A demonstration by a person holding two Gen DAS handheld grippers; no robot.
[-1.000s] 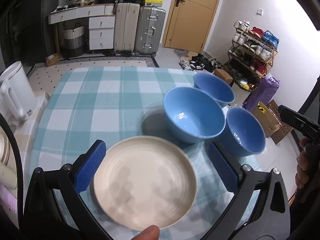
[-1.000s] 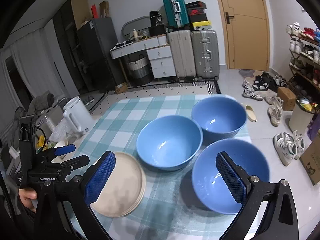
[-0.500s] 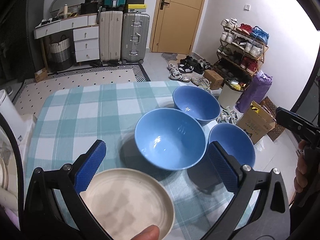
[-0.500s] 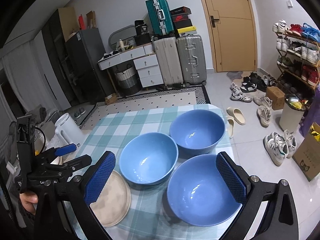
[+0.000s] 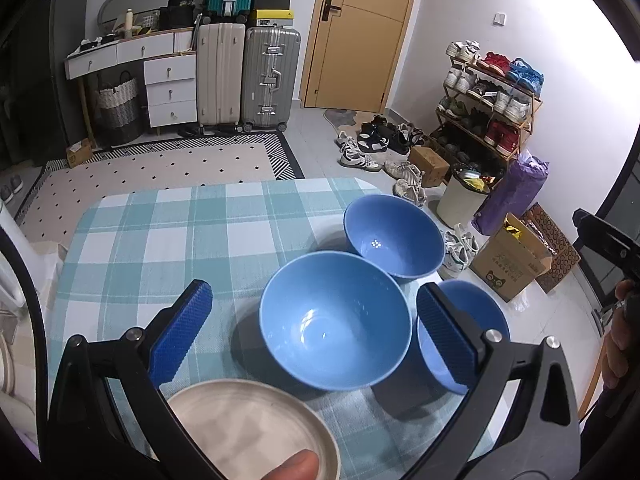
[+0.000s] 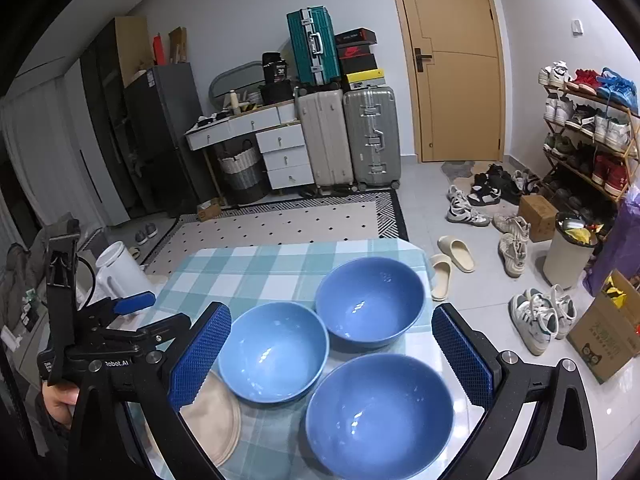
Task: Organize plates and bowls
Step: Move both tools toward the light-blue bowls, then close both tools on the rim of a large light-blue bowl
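Three blue bowls stand close together on the checked tablecloth point(image 5: 168, 240). In the left wrist view the middle bowl point(image 5: 335, 320) lies between the tips of my open left gripper point(image 5: 316, 332), with the far bowl point(image 5: 394, 236) behind it and the near-right bowl point(image 5: 492, 312) partly hidden by the right finger. A cream plate point(image 5: 248, 428) lies at the near edge. In the right wrist view my open right gripper point(image 6: 330, 356) hovers above the near bowl point(image 6: 380, 412), with the left bowl point(image 6: 274, 350), far bowl point(image 6: 370, 306) and plate point(image 6: 216, 420) around it.
A white kettle point(image 6: 120, 272) stands left of the table. The table's right edge drops to a tiled floor with shoes point(image 6: 540, 320), a cardboard box point(image 5: 512, 260) and a bin point(image 5: 460, 196). Suitcases point(image 5: 248, 76) and drawers stand by the far wall.
Both grippers have pulled back and risen, so the bowls and plate sit lower and smaller in both views. The left gripper has swung from over the plate toward the middle bowl. Nothing was grasped.
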